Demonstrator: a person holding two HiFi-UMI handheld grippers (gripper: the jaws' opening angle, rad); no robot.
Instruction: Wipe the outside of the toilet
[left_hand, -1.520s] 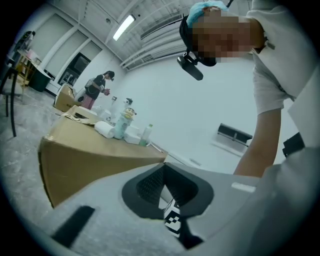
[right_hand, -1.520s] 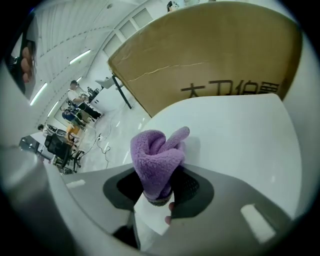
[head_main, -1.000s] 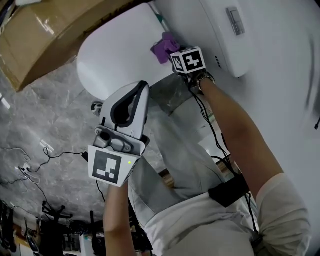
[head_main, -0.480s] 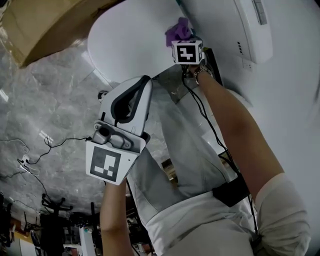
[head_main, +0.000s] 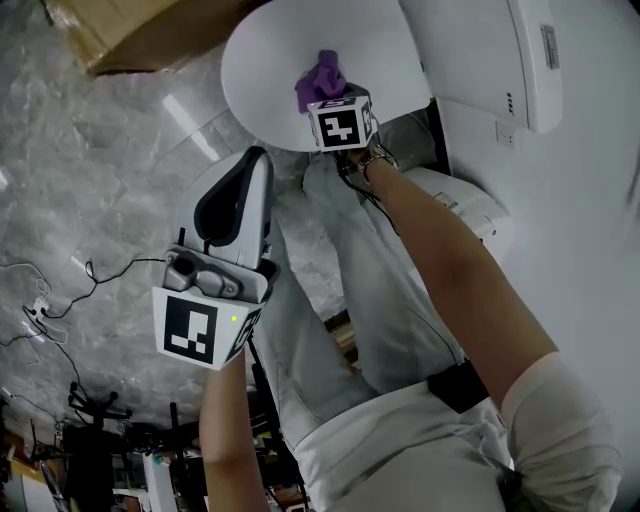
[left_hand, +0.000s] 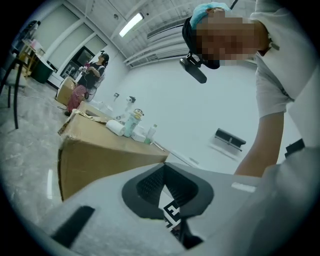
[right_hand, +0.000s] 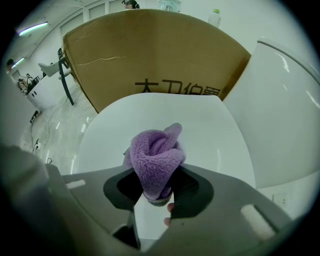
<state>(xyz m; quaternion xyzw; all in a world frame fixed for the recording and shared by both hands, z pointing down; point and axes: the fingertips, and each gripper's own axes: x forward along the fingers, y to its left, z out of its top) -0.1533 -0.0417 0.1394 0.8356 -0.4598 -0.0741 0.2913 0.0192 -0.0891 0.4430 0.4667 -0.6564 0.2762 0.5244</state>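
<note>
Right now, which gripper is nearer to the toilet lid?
The right. The right gripper, its jaws shut on a purple cloth, is over the white toilet lid. The left gripper, jaws shut and empty, hangs off the lid, beside the person's leg.

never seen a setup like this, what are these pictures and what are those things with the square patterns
No robot here: a person holds a hand tool with two jaws in each hand, and the patterned cubes are part of those tools. One view comes from a camera on the person's head, looking down. The other two come from cameras riding on each tool, looking along its jaws. The right gripper is clamped on a bunched purple cloth, held over the closed white toilet lid; whether it touches the lid I cannot tell. The left gripper hangs to the side, jaws together with nothing in them. A cardboard box stands beyond the toilet; the floor is grey and marbled.
</note>
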